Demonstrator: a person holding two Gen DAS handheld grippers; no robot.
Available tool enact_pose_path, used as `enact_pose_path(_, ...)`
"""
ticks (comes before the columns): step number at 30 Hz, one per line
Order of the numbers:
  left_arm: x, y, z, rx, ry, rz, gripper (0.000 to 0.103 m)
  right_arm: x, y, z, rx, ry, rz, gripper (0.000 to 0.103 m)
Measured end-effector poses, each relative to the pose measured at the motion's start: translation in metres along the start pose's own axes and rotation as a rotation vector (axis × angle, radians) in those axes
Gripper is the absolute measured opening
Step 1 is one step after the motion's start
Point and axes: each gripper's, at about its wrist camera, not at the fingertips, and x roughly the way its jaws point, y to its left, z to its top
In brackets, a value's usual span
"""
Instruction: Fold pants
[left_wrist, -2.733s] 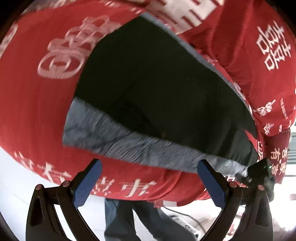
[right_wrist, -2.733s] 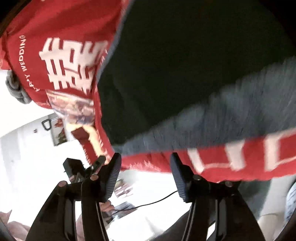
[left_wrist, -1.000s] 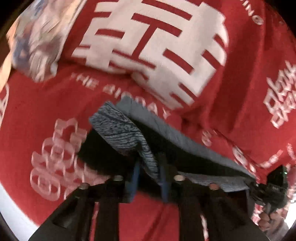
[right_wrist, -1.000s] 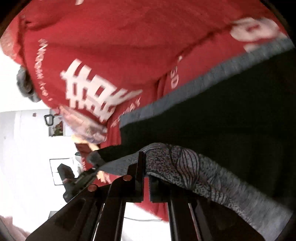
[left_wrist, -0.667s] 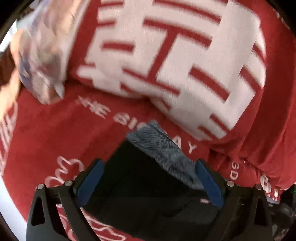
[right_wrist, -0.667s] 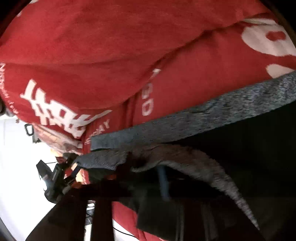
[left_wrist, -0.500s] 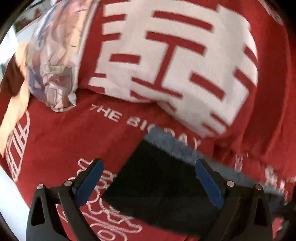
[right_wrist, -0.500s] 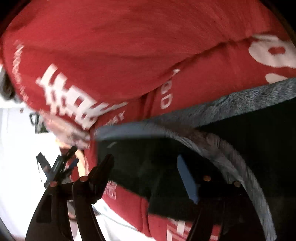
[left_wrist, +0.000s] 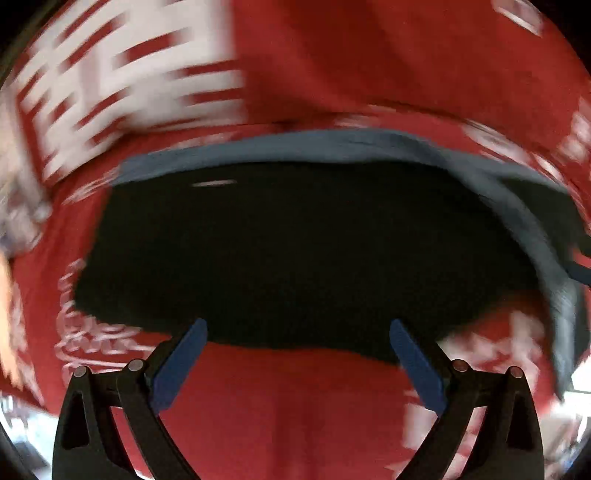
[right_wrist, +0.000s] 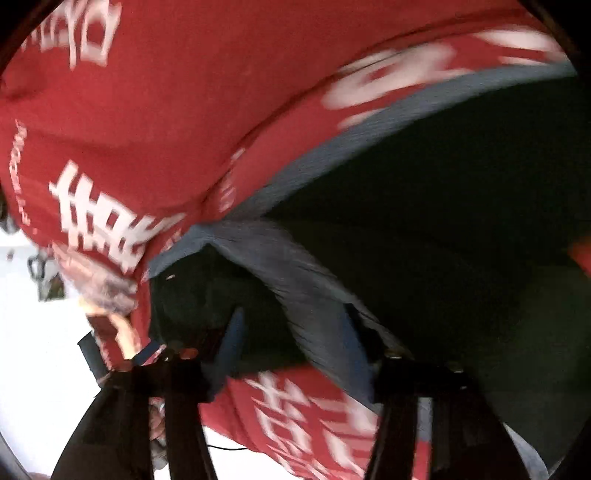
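The black pants (left_wrist: 295, 251) with a grey waistband (left_wrist: 332, 146) lie folded on the red bedspread (left_wrist: 369, 55). My left gripper (left_wrist: 297, 354) is open and empty, just in front of the pants' near edge. In the right wrist view the pants (right_wrist: 461, 206) fill the right side, and a grey band (right_wrist: 314, 295) drapes between the spread blue pads of my right gripper (right_wrist: 291, 347), which is open. Both views are blurred by motion.
The red bedspread carries large white characters (left_wrist: 129, 74) and lettering (right_wrist: 107, 229). A pillow edge (right_wrist: 103, 284) and the other gripper's body (right_wrist: 92, 354) show at the left. White floor (right_wrist: 33, 369) lies beyond the bed's edge.
Both grippers were shut on the grey waistband, carried it over the pants and let go. Both now stand open and the left one has drawn back to the near edge.
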Motion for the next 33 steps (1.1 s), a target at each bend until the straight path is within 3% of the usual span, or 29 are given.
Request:
enact_pose_path(3,-0.001,-0.065,0.002,0.061,0.031,-0.165,0.1,-0.057,-0.058,-0.03,0.11,-0.073,-0.055,0.07)
enact_pose_path(6,0.008,-0.13,0.012,0.089,0.072,-0.291,0.1,-0.095,-0.121,-0.07,0.229,-0.091,-0.123,0.07)
enact_pose_path(10,0.03,-0.19,0.021,0.14,0.149,-0.352,0.1,-0.113,-0.184,-0.117,0.321,-0.073,-0.158,0.07)
enact_pose_path(13,0.039,-0.217,0.018,0.168,0.182,-0.356,0.1,-0.108,-0.216,-0.138,0.38,-0.038,-0.092,0.07)
enact_pose_path(19,0.054,-0.242,0.015,0.182,0.244,-0.372,0.098,-0.081,-0.235,-0.149,0.432,-0.022,0.092,0.068)
enact_pose_path(20,0.055,-0.243,0.014,0.177,0.25,-0.382,0.091,-0.082,-0.238,-0.151,0.447,-0.026,0.096,0.064)
enact_pose_path(21,0.056,-0.247,0.014,0.179,0.259,-0.384,0.067,-0.084,-0.24,-0.154,0.458,-0.02,0.119,0.028)
enact_pose_path(22,0.057,-0.252,0.014,0.183,0.272,-0.383,0.052,-0.086,-0.245,-0.155,0.481,-0.008,0.171,0.012)
enact_pose_path(27,0.033,-0.266,0.033,0.175,0.231,-0.415,0.051,-0.124,-0.232,-0.125,0.417,-0.057,0.286,0.011)
enact_pose_path(30,0.012,-0.272,0.062,0.155,0.147,-0.429,0.051,-0.154,-0.218,-0.081,0.355,-0.128,0.348,0.011)
enact_pose_path(33,-0.003,-0.284,0.099,0.16,0.051,-0.397,0.051,-0.178,-0.206,-0.023,0.3,-0.213,0.414,0.011)
